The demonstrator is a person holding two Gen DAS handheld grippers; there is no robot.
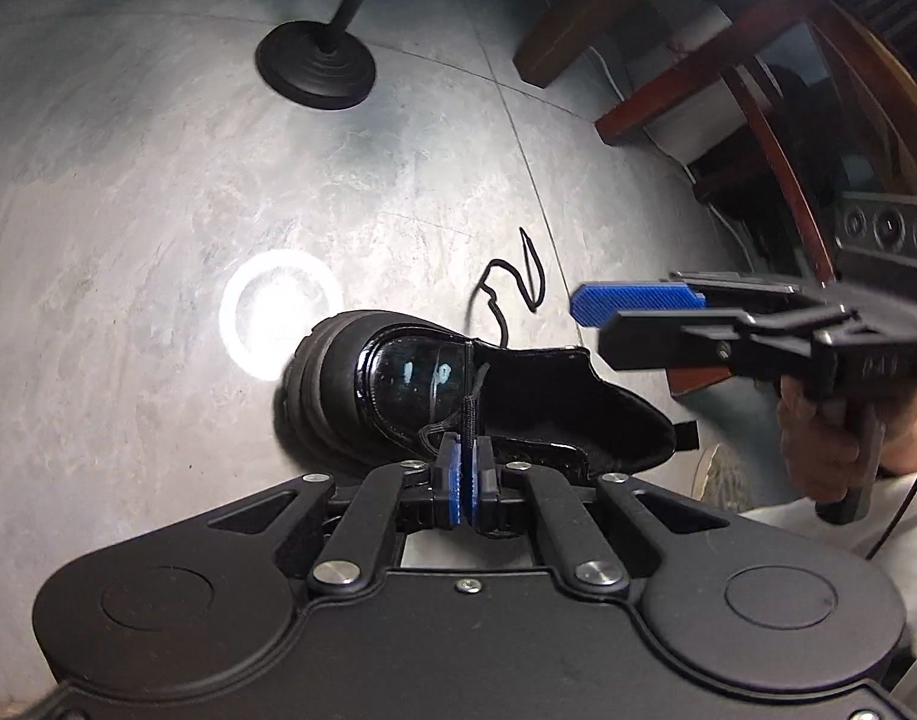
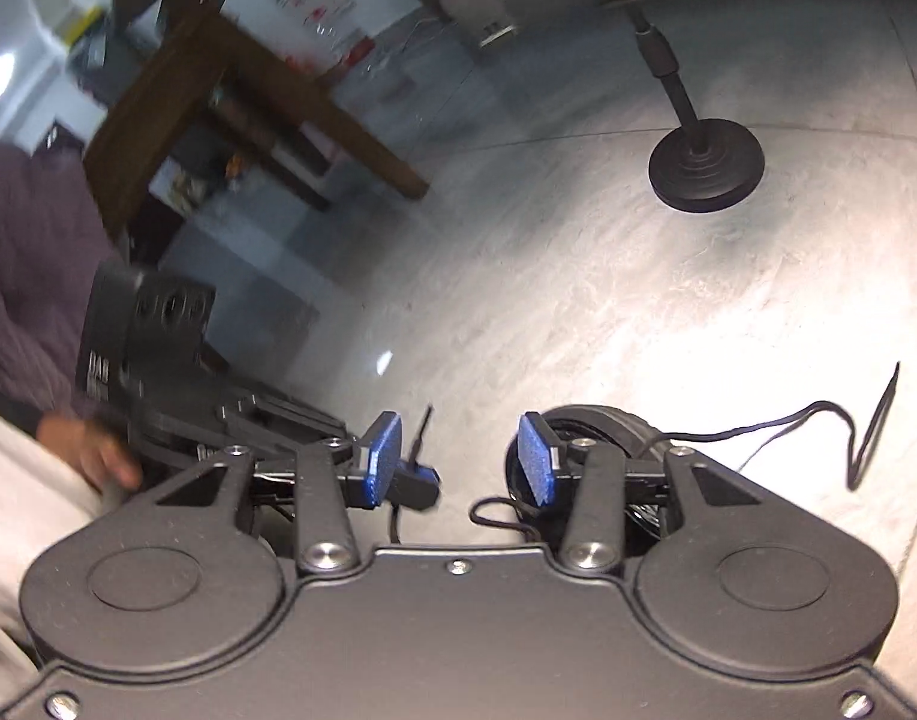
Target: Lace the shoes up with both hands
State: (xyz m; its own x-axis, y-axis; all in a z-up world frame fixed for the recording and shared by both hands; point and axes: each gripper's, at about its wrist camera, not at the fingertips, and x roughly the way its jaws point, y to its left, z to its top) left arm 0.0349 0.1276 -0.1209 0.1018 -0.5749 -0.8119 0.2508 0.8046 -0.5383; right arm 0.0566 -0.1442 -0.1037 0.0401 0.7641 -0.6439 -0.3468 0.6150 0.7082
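Note:
A glossy black chunky-soled shoe (image 1: 398, 384) lies on the grey floor, toe to the left. My left gripper (image 1: 465, 450) is shut on one end of its black lace (image 1: 471, 414) just above the eyelets. The other lace end (image 1: 518, 282) trails loose on the floor behind the shoe. My right gripper (image 1: 596, 324) hovers to the right of the shoe, open and empty. In the right wrist view the right gripper (image 2: 458, 462) is open above the shoe's sole (image 2: 608, 426), the left gripper (image 2: 416, 474) sits at its left, and the loose lace (image 2: 818, 414) runs right.
A black round stand base (image 1: 315, 69) with a pole stands on the floor behind the shoe; it also shows in the right wrist view (image 2: 705, 171). Dark wooden furniture legs (image 1: 584, 12) and a white cable are at the back right. A bright light ring (image 1: 278, 312) reflects off the floor.

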